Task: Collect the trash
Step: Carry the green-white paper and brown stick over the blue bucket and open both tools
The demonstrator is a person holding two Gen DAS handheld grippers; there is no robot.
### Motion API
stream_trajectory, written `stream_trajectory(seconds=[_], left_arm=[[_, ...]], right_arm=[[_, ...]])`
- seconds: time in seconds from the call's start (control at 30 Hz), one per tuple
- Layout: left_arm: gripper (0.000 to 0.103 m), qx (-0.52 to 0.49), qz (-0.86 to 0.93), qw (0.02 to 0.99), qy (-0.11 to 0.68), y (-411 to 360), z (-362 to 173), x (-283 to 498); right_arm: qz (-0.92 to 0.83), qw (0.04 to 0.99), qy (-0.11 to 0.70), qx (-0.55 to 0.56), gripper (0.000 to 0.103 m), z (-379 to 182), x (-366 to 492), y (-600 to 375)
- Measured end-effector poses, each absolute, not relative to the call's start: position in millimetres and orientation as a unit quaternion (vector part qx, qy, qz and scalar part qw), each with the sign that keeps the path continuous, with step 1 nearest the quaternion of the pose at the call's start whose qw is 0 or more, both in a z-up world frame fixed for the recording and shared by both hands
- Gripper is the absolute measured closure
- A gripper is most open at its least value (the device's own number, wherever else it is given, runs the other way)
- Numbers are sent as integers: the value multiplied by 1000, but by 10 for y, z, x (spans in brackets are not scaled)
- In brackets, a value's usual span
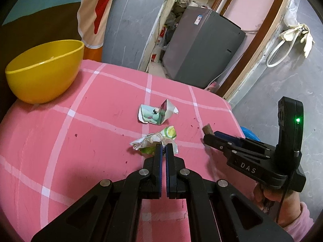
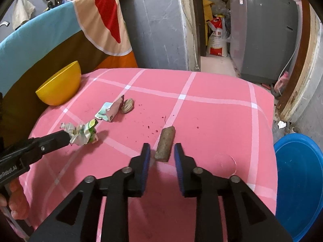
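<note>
The left gripper (image 1: 164, 147) is closed on a crumpled green-and-white wrapper (image 1: 154, 140) near the middle of the pink checked cloth (image 1: 80, 133). The right gripper (image 2: 162, 151) stands open, pads clear of a brown cork-like stub (image 2: 165, 146) lying between them.

To do this well, I'd judge: lower the right fingers to straddle the stub squarely before closing. A yellow bowl (image 1: 44, 70) waits at ten o'clock; torn paper (image 1: 157, 114) and a nutshell (image 2: 127, 105) lie at twelve. A blue basin (image 2: 298, 183) sits on the floor at three o'clock, a grey appliance (image 1: 201, 48) beyond.
</note>
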State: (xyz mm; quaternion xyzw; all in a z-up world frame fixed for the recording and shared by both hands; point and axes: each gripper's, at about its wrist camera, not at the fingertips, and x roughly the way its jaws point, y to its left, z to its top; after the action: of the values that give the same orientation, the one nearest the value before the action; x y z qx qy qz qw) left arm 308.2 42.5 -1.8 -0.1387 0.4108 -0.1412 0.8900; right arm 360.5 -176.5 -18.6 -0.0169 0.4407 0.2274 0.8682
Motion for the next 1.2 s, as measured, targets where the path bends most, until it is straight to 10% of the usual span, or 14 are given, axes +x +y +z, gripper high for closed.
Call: stream_trajectory(seconds=[0.53, 1.2], left_arm=[[102, -133, -152, 902, 381, 257, 138, 3032], [102, -106, -218, 939, 244, -632, 711, 2917]], right_arm=[[221, 876, 429, -11, 91, -157, 3546, -1808], [183, 956, 227, 15, 91, 758, 2910, -2466]])
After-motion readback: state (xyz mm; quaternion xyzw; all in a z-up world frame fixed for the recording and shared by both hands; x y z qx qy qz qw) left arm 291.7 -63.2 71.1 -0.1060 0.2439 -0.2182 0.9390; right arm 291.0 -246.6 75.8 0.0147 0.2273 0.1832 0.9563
